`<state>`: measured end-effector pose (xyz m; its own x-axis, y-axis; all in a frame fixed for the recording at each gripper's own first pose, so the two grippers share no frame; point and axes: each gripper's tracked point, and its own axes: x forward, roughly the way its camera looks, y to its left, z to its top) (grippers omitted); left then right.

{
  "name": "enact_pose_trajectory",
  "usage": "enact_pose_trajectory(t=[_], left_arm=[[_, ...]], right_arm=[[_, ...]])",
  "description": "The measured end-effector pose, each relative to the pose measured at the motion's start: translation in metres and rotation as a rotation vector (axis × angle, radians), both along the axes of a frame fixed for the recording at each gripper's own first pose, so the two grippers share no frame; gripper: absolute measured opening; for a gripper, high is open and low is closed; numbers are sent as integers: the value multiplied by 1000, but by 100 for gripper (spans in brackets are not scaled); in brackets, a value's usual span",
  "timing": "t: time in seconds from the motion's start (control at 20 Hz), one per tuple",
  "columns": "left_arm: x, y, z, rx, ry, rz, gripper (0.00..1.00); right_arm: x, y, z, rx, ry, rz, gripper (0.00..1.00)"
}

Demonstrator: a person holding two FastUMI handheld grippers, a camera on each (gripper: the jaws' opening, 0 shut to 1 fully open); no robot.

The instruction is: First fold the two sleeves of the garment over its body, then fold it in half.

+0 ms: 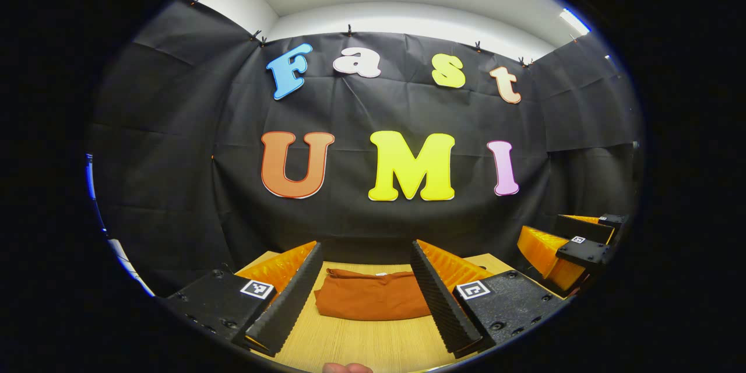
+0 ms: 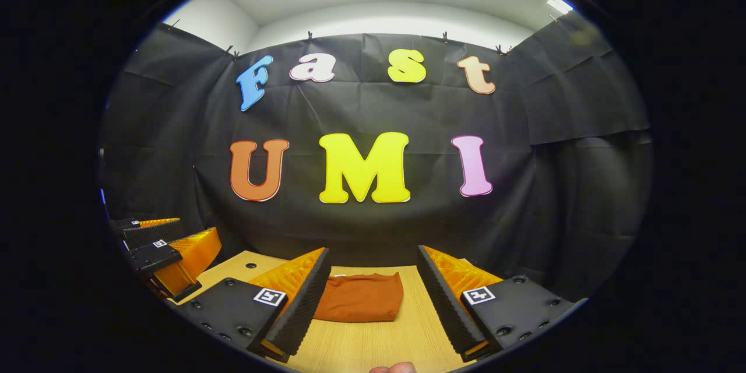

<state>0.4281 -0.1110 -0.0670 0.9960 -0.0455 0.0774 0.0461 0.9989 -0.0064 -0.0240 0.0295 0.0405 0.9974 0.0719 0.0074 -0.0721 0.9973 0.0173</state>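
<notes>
A: Start at the bottom of the frame. How do the grippers stand?

B: In the left gripper view the left gripper (image 1: 367,297) has its jaws spread wide, holding nothing; a fingertip of the person's hand (image 1: 347,368) peeks in at the very bottom edge. In the right gripper view the right gripper (image 2: 368,297) is just as released and just as empty. Both hang above the tabletop (image 1: 361,344), apart from the cloth.

A: And the garment?

B: The garment (image 1: 373,296) lies on the wood at lower centre, between the fingers in each view, as a compact rust-coloured bundle. No sleeve sticks out (as far as the fingers let me see), and its near edge looks like a rounded fold, so I judge both sleeve folds and the halving done. What remains is, at most, tidying.

A: Room to move?

B: Bare wood lies in front of the bundle and to its right in the right gripper view. The far edge of the tabletop meets the booth wall (image 2: 373,227) just behind the garment, so withdrawing toward the bottom of the frame seems freest.
</notes>
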Motion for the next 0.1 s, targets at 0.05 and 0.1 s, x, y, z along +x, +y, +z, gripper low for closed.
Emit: enact_pose_trajectory(t=[0.05, 0.1], left_arm=[[0, 1, 0, 3, 1, 4, 98], [1, 2, -1, 7, -1, 9, 98]], right_arm=[[0, -2, 0, 0, 1, 0, 94], [1, -1, -1, 0, 3, 2, 92]])
